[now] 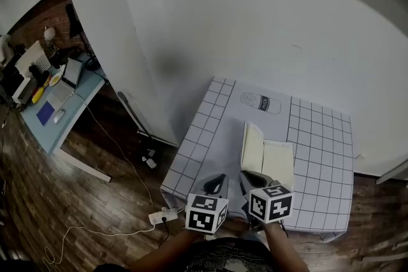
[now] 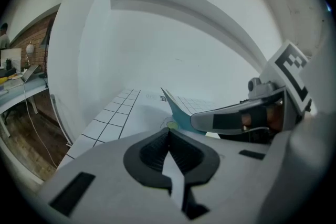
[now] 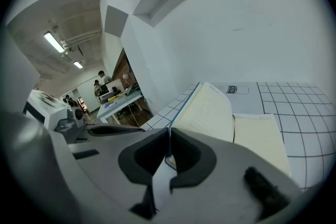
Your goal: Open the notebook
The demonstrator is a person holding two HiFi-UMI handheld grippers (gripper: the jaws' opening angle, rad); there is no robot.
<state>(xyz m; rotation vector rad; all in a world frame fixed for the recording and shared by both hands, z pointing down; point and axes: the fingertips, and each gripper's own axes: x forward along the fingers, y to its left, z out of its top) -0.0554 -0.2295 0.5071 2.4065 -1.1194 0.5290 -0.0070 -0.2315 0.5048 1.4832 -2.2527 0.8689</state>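
White wall (image 1: 255,22) rises behind a white table (image 1: 319,156) ruled with black grid lines, which stands on a dark wood floor (image 1: 83,200). Far to the left, well apart, a blue desk (image 1: 67,108) carries a laptop (image 1: 70,73). The notebook (image 1: 268,156) lies on the table's plain middle strip, near the front edge. 1 half lies flat and the other stands up with its blue cover. The right gripper (image 1: 247,175) is clamped on the raised cover's near edge. Just beside it, the left gripper (image 1: 217,181) has its jaws pressed together on nothing. Bare table stretches beyond the notebook, up to a printed milk drawing (image 1: 260,102). A power strip (image 1: 162,216) lies on the floor.
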